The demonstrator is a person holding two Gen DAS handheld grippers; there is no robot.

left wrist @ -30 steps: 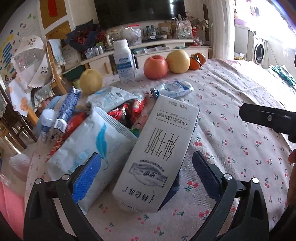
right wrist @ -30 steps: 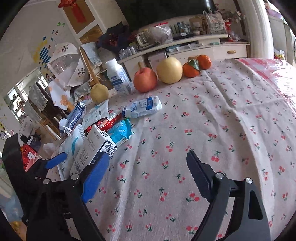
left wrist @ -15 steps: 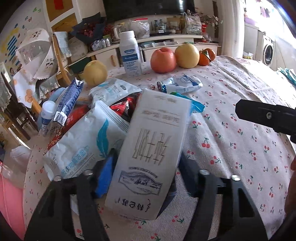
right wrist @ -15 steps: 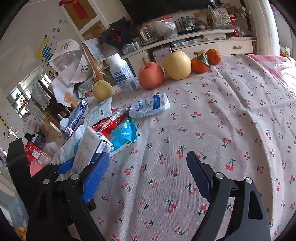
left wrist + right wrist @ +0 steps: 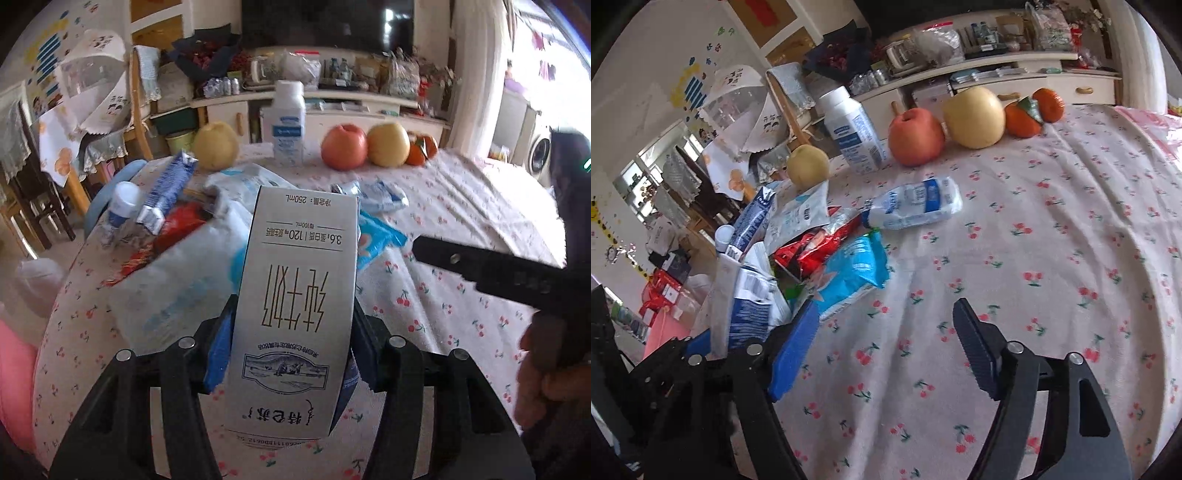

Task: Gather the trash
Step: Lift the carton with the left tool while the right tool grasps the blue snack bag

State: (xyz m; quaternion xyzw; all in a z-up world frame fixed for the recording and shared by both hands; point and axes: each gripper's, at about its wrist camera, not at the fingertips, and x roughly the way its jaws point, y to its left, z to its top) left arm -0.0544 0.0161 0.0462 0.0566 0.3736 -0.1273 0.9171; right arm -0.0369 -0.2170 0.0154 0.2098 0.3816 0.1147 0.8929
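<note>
My left gripper (image 5: 291,332) is shut on a white milk carton (image 5: 295,306) with black print and holds it above the cherry-print tablecloth. The carton also shows at the left of the right wrist view (image 5: 746,295). Behind it lies a heap of trash: a large white and blue bag (image 5: 177,291), red wrappers (image 5: 816,247), a blue wrapper (image 5: 849,277), a blue and white small carton (image 5: 168,188) and a crumpled white and blue pouch (image 5: 916,203). My right gripper (image 5: 886,354) is open and empty over bare cloth, right of the heap.
At the table's far edge stand a white bottle (image 5: 853,129), a red apple (image 5: 916,136), two yellow pears (image 5: 973,116) (image 5: 807,166) and two oranges (image 5: 1034,109). The tablecloth (image 5: 1052,240) stretches to the right. Chairs and a cluttered sideboard stand beyond the table.
My left gripper has closed on the milk carton and lifted its near end. My right gripper has stayed open and moved slightly closer to the heap.
</note>
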